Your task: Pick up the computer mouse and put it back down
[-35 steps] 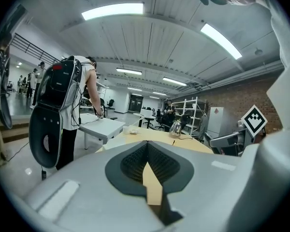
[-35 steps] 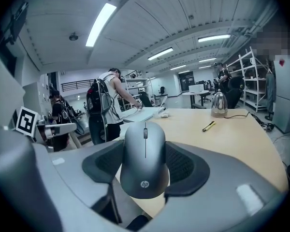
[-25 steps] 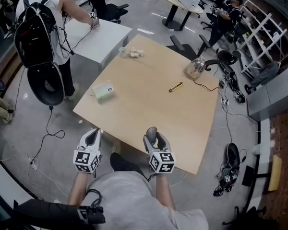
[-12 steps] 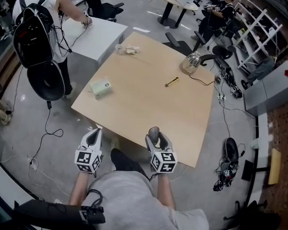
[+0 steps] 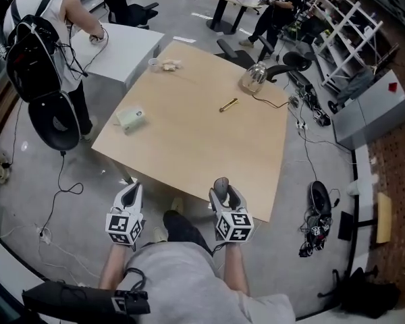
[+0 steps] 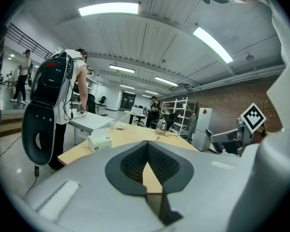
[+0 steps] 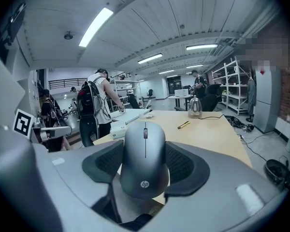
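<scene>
The right claw (image 7: 145,151) pinches a dark HP computer mouse (image 7: 145,170) by its flanks at the near edge of the worktop (image 5: 189,133), probably just clear of the surface. It looks light, rigid and smooth-shelled, so it could slip; gripping the sides suits it. The left claw (image 6: 147,166) is pressed together, empty.

Bright, even light falls from long ceiling strips (image 6: 108,7), leaving only soft shadows under the table (image 5: 189,133). Every view bulges, and the gripper views darken to black at their corners. The computer mouse (image 7: 145,158) is sharp, with a faint sheen on top.
</scene>
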Tool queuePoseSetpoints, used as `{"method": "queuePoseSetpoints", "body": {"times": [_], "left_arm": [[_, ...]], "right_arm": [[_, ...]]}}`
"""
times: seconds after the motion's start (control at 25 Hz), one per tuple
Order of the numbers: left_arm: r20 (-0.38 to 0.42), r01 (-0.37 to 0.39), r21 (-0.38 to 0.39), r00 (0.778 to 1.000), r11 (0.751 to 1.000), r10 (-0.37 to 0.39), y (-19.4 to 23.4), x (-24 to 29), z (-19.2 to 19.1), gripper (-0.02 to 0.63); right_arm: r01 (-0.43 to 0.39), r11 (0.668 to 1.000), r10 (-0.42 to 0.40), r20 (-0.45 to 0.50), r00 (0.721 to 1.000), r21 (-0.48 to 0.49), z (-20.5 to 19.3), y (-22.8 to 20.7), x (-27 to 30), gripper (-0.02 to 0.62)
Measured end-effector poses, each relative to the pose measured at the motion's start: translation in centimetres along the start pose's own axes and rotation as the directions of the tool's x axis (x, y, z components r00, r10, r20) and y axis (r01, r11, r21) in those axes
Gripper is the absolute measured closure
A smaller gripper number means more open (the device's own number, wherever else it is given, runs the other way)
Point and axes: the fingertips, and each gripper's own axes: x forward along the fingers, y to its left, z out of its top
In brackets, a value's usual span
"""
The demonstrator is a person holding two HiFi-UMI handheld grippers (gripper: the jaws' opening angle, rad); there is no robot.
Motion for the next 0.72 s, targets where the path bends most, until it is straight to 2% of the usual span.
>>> {"method": "queuePoseSetpoints", "body": {"times": [0.2,0.48,0.72], "left_arm": [[-0.016,0.067,0.018,0.998,0.998,-0.067,-2.8,1.1,-0.5,0.586],[-0.043,0.142,0.037,0.989,0.989,-0.141,-7.7,6.0,-1.2,0.586],[-0.068,0.182,0.037,0.981,0.983,-0.179,-12.1,11.3,-1.9,0.586]], "right_arm": [[0.084,0.996,-0.085,0.019,0.996,0.025,-0.3,-3.4,-2.3,0.319],[0.224,0.970,-0.227,0.017,0.974,0.093,-1.0,-12.3,-5.3,0.319],[0.260,0.959,-0.261,0.001,0.965,0.110,-1.0,-18.8,-5.4,0.319]]}}
